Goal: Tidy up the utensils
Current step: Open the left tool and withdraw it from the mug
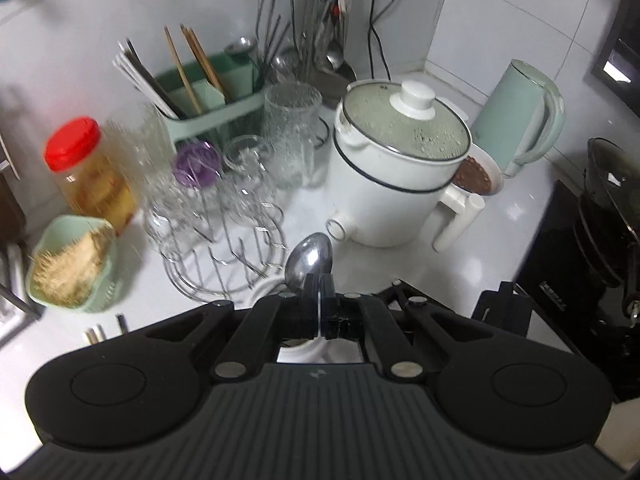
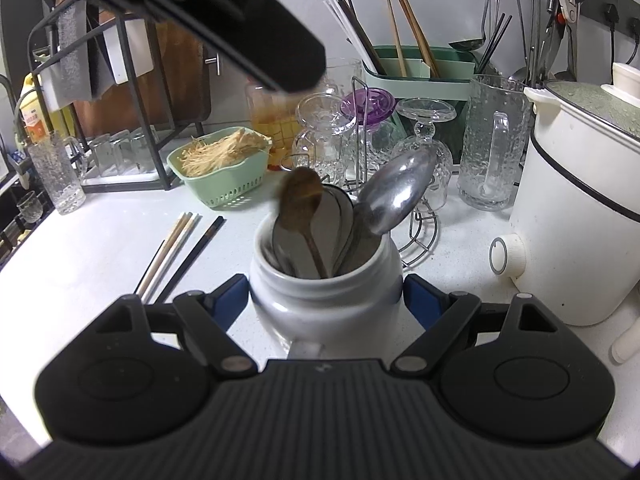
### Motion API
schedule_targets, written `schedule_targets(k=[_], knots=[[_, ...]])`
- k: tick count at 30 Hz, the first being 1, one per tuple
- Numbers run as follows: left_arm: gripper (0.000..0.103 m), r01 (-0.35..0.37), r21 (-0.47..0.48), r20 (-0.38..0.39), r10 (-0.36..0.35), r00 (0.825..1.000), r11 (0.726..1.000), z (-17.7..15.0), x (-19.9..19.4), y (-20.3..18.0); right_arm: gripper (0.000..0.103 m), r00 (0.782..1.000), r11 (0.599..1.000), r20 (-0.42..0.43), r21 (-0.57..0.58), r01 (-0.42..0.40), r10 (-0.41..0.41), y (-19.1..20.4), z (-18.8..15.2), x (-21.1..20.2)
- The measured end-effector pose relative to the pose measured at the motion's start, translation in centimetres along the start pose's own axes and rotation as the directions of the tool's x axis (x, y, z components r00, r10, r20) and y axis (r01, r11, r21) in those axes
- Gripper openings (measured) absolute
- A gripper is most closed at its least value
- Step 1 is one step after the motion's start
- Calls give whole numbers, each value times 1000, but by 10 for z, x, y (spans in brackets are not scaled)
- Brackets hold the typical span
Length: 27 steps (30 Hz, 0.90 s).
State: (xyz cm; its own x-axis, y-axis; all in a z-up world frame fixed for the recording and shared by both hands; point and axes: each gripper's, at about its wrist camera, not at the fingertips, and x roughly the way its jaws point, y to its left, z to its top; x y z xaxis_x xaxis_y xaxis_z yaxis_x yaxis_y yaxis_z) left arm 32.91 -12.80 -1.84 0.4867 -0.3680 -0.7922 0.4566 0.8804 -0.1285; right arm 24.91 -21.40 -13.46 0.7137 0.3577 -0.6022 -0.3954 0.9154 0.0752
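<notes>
The left tongs (image 1: 319,280) are shut tight on the thin handle of a shiny metal spoon (image 1: 309,261), and the spoon's bowl sticks up just past their tips. They pinch it low on the handle, likely so the spoon can be steered like a stick. In the right view the same spoon (image 2: 396,195) has its handle down in a white jar (image 2: 326,304), leaning to the right side of the mouth. The right tongs (image 2: 325,300) are wide apart, with one blue pad (image 2: 227,300) on each side of the jar. I cannot tell if the pads press the jar or only sit beside it. They seem to be there to keep the jar from sliding or tipping while the spoon goes in. A brown wooden spoon (image 2: 301,204) and a flat strainer (image 2: 332,232) stand in the jar too, straight ahead of the right tongs, so the jar looks like the home for spoons. Some chopsticks (image 2: 180,248) lie flat on the white surface (image 2: 100,240), ahead and to the left of the right tongs, not put away yet. Far ahead, past a wire rack of glasses (image 2: 360,152), a green holder (image 2: 420,68) has more chopsticks standing in it. That may be where the loose ones belong.
</notes>
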Motion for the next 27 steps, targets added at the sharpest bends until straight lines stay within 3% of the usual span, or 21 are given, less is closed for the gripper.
schedule_targets(k=[7,17,19,23,27], knots=[[1,18,-10,-28,-18,999,1000,1,9,1,87,1000,1000,-3,-3,-4,4,-1,1,1],[3,-10,-69,39,13,999,998,-4,-7,12,87,1000,1000,-4,-2,-6,6,0,1,1],[9,-20,-94,58,25,998,995,-6,-13,17,87,1000,1000,-4,-1,-5,5,-1,1,1],[35,-52,-152,101,68,993,987,-16,-27,28,87,1000,1000,0,1,-2,2,0,1,1],[39,-84,-215,131,114,985,973,-30,-41,43,87,1000,1000,-1,2,-1,1,0,2,2]])
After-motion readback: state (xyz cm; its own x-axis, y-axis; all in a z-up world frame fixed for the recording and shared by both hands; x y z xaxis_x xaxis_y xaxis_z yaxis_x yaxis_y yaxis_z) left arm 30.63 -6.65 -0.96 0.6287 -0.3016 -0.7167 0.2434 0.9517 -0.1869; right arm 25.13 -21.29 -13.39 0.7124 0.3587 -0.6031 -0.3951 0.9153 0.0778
